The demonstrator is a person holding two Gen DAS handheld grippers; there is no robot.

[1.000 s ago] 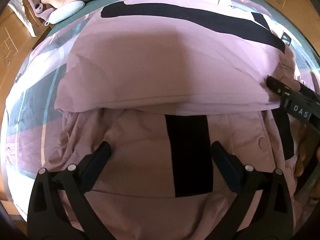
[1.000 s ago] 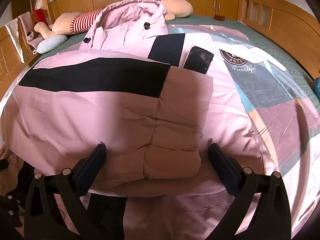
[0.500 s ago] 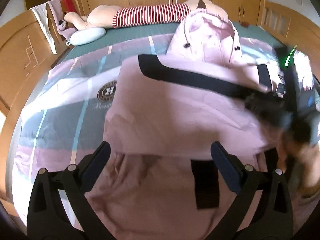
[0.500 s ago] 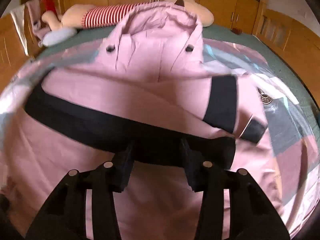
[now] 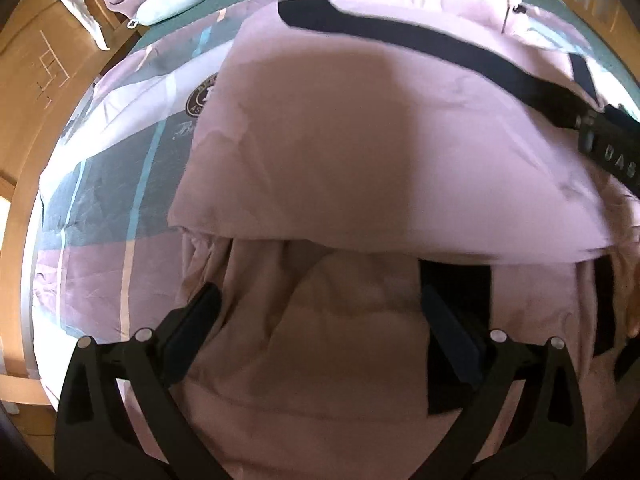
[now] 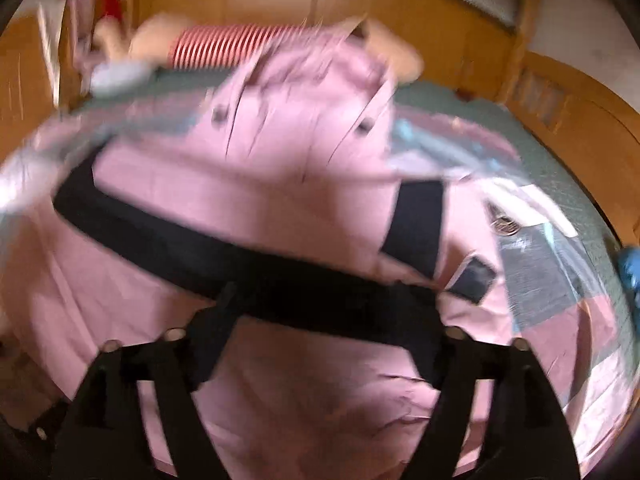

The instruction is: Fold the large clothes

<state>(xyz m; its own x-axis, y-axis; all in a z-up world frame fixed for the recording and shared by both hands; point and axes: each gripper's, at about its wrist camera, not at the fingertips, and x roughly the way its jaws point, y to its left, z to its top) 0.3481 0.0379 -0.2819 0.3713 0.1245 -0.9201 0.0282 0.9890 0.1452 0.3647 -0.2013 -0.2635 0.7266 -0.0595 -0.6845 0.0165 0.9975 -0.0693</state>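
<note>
A large pink padded jacket (image 5: 360,152) with black stripes lies on the bed, its lower part folded up over the body; its hood (image 6: 304,92) points to the headboard. My left gripper (image 5: 320,328) is open and empty above the jacket's near part. My right gripper (image 6: 332,340) is open over the black stripe (image 6: 160,240) on the folded layer; the right wrist view is blurred. The right gripper's body also shows in the left wrist view (image 5: 612,148) at the right edge, over the jacket.
The bed has a patchwork cover (image 5: 108,184) in grey, pink and white. A plush toy with a striped shirt (image 6: 224,46) and a pale blue pillow (image 5: 172,4) lie at the head. Wooden bed frame (image 5: 32,80) and cupboards surround it.
The right gripper's jaws have opened wide after being narrow half a second ago, and it moved over the jacket. The left gripper dropped closer to the jacket, still open.
</note>
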